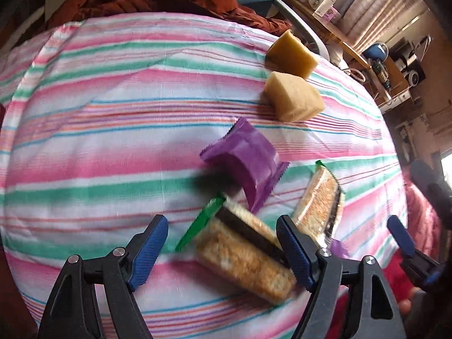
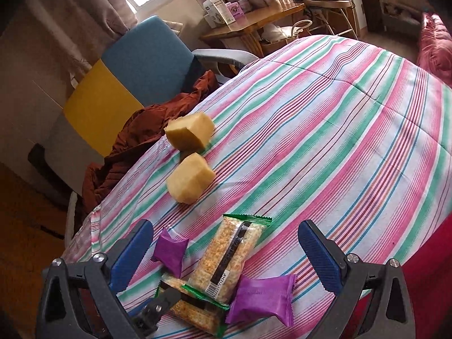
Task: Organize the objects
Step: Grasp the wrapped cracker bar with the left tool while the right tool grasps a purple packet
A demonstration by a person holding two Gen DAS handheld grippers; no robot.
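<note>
Right wrist view alone shows a second purple packet [image 2: 261, 299]; both jaws wide, empty; striped bed [image 2: 339, 141] bare beyond it.

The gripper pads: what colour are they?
Blue, ribbed pads; clearest in the right wrist view.

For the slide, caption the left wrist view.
Open left hand-held gripper straddles a rice-cracker bar on the striped cloth, purple packet beyond.

Striped cloth [image 2: 325, 118] lies open rightward; yellow blocks [image 2: 190, 182] and wrapped snacks [image 2: 226, 262] crowd the left.
</note>
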